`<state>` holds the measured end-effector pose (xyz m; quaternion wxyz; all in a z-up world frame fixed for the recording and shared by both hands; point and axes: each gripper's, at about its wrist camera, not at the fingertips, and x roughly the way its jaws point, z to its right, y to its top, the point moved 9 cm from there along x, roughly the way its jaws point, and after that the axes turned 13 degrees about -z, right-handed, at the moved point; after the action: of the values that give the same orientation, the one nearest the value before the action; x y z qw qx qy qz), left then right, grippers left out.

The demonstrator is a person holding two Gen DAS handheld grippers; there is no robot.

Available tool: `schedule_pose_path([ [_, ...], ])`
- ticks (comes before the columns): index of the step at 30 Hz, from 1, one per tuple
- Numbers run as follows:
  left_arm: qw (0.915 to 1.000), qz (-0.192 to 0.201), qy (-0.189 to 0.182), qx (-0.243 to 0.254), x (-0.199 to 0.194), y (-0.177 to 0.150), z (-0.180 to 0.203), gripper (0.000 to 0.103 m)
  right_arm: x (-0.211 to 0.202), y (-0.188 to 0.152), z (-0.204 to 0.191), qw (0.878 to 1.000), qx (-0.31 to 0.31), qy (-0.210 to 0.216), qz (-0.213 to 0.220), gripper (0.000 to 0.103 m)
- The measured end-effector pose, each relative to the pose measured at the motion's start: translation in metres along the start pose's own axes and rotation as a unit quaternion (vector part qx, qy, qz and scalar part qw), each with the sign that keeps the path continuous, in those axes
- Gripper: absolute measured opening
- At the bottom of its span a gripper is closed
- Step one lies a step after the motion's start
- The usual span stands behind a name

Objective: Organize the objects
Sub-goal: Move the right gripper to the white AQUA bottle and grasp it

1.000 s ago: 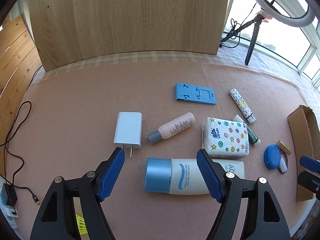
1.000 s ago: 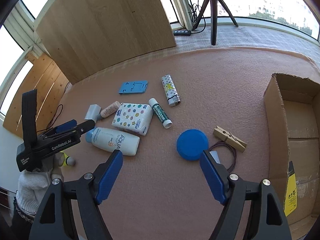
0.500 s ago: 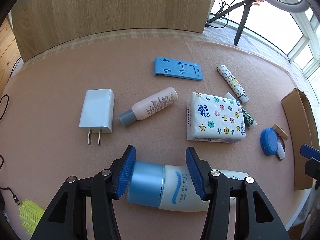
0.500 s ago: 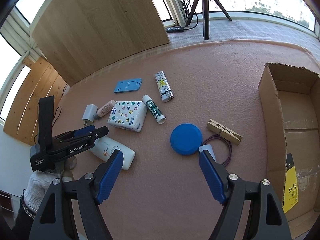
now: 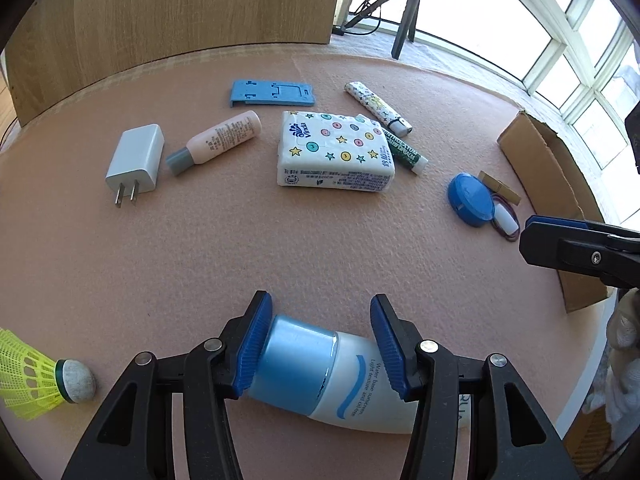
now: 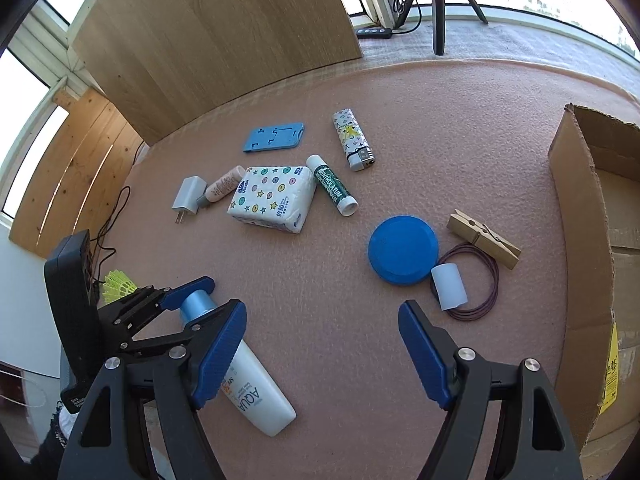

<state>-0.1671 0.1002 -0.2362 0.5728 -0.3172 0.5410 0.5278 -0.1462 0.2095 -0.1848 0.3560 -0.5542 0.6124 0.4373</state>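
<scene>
The left gripper (image 5: pixel 320 344) pinches the white sunscreen tube with a pale-blue cap (image 5: pixel 320 376) across its cap end, the stiffest part, probably for carrying to the open cardboard box (image 6: pixel 580 216) far to its right. A second ago its jaws were wider, above the lying tube. The right gripper (image 6: pixel 322 352) hangs spread, empty.

Before me a pink felt-covered desk (image 6: pixel 400 128) meets an upright wooden board (image 6: pixel 224 28); sunlit windows (image 5: pixel 576 68) and a tripod (image 6: pixel 438 4) stand behind.
</scene>
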Motion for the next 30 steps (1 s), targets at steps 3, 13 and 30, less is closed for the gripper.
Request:
schedule_pose_path([
  [3,0.9997,0.003,0.001,-0.026,-0.011,-0.009,-0.007,0.056,0.007,-0.002,-0.005,1.000,-0.012,-0.006,-0.009,0.075],
  [13,0.9968,0.021,0.006,-0.077,-0.050,-0.054,-0.031,0.064,0.034,-0.005,-0.036,0.996,-0.073,0.013,-0.056,0.075],
  [30,0.9938,-0.019,-0.081,-0.074,-0.019,-0.073,0.013,0.064,0.075,-0.023,-0.073,0.981,-0.113,0.071,-0.139,0.055],
])
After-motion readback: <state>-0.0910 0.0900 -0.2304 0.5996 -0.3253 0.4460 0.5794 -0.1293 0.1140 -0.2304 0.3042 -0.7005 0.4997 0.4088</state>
